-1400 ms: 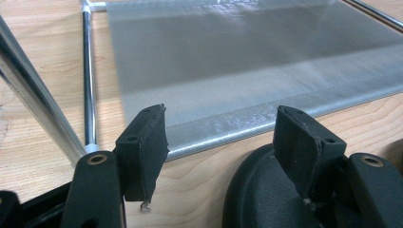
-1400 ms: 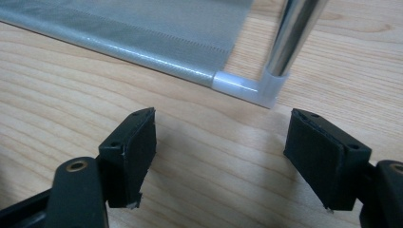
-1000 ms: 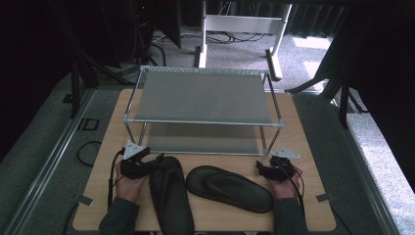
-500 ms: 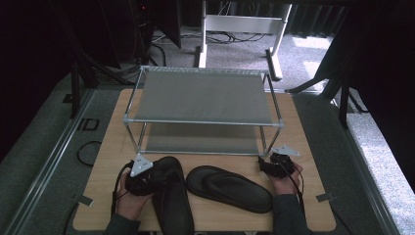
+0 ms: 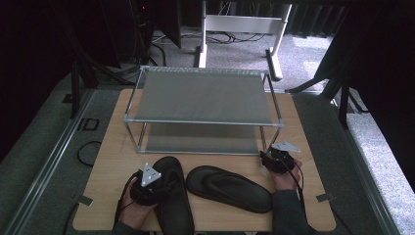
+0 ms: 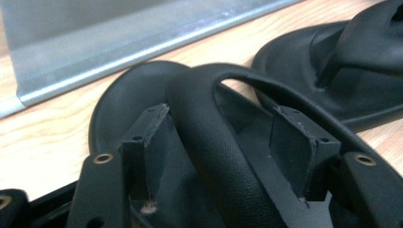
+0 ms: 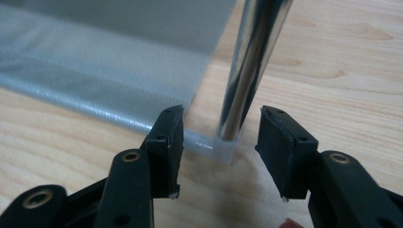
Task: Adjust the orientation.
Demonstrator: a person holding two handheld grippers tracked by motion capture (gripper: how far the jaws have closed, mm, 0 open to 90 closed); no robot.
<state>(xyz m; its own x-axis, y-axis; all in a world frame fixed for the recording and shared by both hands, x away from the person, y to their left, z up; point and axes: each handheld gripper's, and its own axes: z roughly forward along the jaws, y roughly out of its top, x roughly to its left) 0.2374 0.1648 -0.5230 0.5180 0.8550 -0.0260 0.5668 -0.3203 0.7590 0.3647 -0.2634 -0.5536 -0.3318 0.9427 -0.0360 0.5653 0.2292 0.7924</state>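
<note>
The left gripper (image 6: 223, 137) has its jaws spread, 1 on each side of the left flip-flop's strap (image 6: 209, 137), whose arch runs forward between them. The right gripper (image 7: 221, 152), jaws also spread, faces the shoe rack's leg (image 7: 249, 66), away from the right flip-flop (image 5: 230, 188) on the tabletop (image 5: 112, 166).

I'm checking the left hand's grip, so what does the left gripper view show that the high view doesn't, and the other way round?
Left gripper view alone: the left gripper has its jaws open on either side of the strap of the near sandal, apart from it.

High view alone: the whole two-shelf rack, the right gripper near the rack's front right leg, and both hands.

Both: the two black sandals side by side on the wooden table, the second sandal to the right, and the rack's lower shelf behind them.
</note>
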